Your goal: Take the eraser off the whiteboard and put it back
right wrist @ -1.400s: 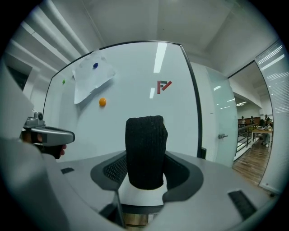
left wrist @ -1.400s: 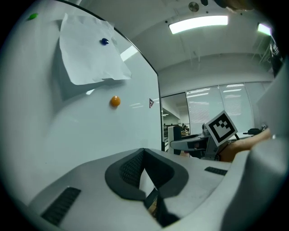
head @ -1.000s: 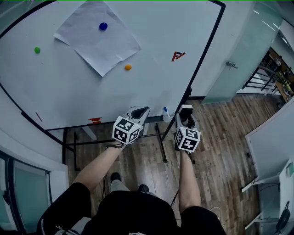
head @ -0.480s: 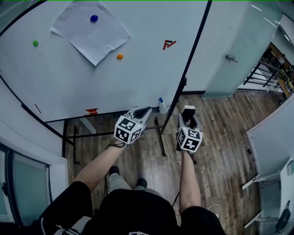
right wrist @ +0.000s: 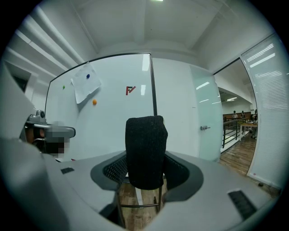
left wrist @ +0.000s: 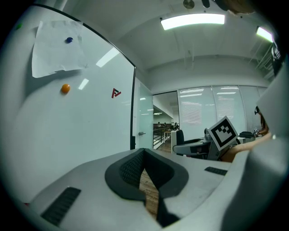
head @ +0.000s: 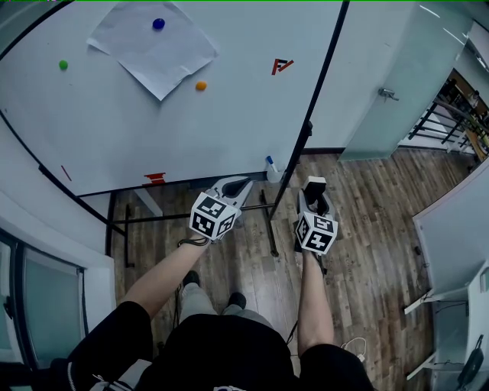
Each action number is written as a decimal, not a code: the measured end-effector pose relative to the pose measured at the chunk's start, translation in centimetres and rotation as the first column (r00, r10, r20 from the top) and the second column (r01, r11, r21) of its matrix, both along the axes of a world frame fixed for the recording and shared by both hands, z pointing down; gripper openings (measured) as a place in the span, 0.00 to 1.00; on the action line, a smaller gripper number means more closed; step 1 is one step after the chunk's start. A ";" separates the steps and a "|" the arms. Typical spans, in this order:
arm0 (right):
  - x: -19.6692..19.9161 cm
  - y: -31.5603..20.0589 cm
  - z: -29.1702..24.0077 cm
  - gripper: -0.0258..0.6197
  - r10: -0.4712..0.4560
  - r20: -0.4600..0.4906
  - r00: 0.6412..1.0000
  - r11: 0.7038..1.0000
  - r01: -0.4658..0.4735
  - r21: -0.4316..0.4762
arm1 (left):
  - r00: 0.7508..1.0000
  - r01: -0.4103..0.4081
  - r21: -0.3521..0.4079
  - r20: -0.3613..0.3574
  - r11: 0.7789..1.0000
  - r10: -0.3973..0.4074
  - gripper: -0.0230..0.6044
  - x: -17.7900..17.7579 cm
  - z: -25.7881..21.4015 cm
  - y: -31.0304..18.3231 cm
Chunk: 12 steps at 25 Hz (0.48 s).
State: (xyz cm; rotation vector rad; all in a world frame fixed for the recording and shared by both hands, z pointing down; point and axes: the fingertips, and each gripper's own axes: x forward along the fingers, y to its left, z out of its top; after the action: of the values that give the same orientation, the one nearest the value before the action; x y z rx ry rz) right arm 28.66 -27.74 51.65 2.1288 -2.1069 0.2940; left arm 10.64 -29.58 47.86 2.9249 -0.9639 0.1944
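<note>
Head view first: what is the right gripper (head: 313, 197) carrying?
— It is pinching the eraser (head: 314, 182) between its 2 fingers, with the pale back of the eraser facing up toward the camera. The right gripper view is showing the other side: the dark felt face is standing upright between the pads and sticking out past their tips.

And where is the whiteboard (head: 114, 130) lying from those fingers?
— Ahead of them and to their left. The eraser is hanging clear of the board, not touching it. The black frame edge (head: 321, 92) is running ahead of the fingertips, and wooden floor (head: 367, 229) is showing beneath them.

What is the left gripper (head: 238, 185) doing?
— Its fingers are pressing together at the tips with nothing between them. The left gripper view is showing only a sliver of floor through the gap lower down. It is pointing toward the board's lower edge, beside the right gripper and apart from it.

Anything sitting on the board?
— 1 sheet of paper (head: 153, 50) is hanging far ahead of the left fingers under a blue magnet (head: 158, 24). An orange magnet (head: 201, 85) is sitting just beside the sheet's lower corner, and a green magnet (head: 63, 65) is sitting well to its left. A small red mark (head: 282, 66) is showing far ahead, between the 2 grippers.
</note>
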 end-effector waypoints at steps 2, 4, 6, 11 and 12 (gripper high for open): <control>-0.1 0.2 -0.1 0.42 -0.004 0.000 1.000 1.000 0.004 0.002 | 1.000 0.005 0.001 0.000 1.000 -0.005 0.06 -0.2 0.0 0.2; -0.2 0.3 -0.2 0.42 -0.008 -0.001 1.000 1.000 0.008 0.003 | 1.000 0.011 0.001 -0.002 1.000 -0.011 0.06 -0.5 -0.1 0.3; -0.4 0.5 -0.2 0.42 -0.012 -0.004 1.000 1.000 0.012 0.002 | 1.000 0.019 0.002 -0.005 1.000 -0.019 0.06 -0.8 -0.1 0.5; -0.6 0.8 -0.4 0.42 -0.019 -0.006 1.000 1.000 0.019 0.000 | 1.000 0.028 0.002 -0.009 1.000 -0.028 0.06 -1.1 -0.2 0.8; -0.6 0.8 -0.5 0.42 -0.021 -0.005 1.000 1.000 0.021 0.001 | 0.999 0.031 0.002 -0.010 1.000 -0.031 0.06 -1.2 -0.2 0.9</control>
State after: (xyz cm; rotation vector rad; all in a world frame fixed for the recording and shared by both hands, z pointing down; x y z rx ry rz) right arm 28.05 -26.96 51.19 2.1043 -2.1253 0.2855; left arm 9.42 -28.71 47.62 2.9080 -1.0072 0.1773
